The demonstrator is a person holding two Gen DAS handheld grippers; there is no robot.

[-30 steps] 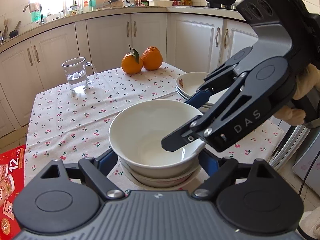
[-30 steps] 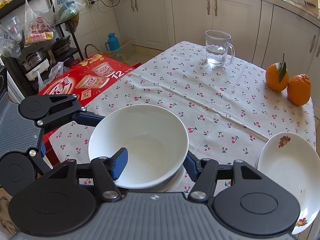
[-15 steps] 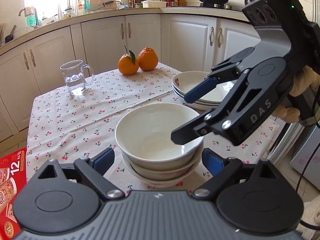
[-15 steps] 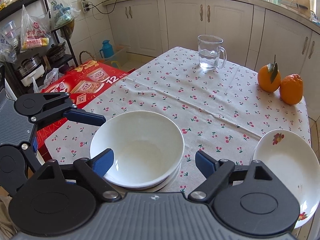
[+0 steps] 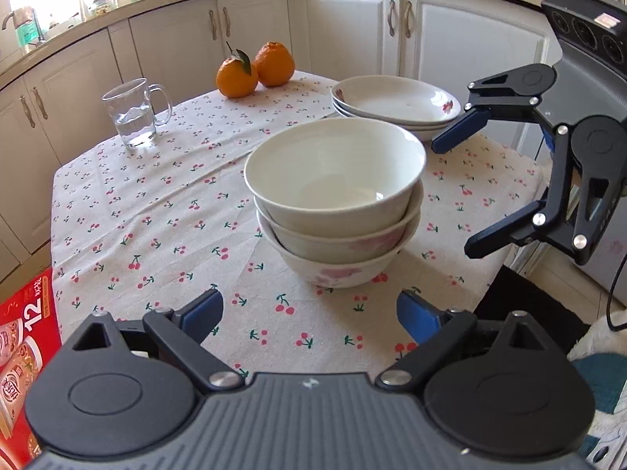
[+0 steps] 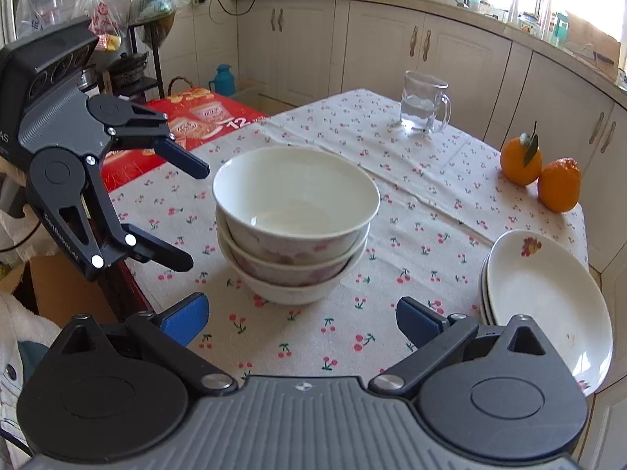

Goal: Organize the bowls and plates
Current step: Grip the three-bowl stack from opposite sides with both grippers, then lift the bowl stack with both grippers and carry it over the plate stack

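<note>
Stood nested three deep near the table's front edge: a stack of bowls, plain white on top, pink flowers on the two beneath, upright on the cherry-print cloth

Sat behind and to the right of them in the left wrist view, well apart from the bowls: a stack of plates, shallow, white, a small flower motif on the rim, close to the table's right edge

Hung just short of the bowls with nothing between its blue pads: left gripper, jaws wide and just been opening further, pads clear of the stack on both sides

Hovered off to the right of the bowls in the left wrist view, also empty: right gripper, jaws spread as wide as they go, just been opening from nearly closed; no contact with bowl or plate

Stood at the far side of the cloth: a glass mug with water in it, and two oranges touching each other, one with a leaf

Lay on the floor by the table's left edge: a red carton
</note>
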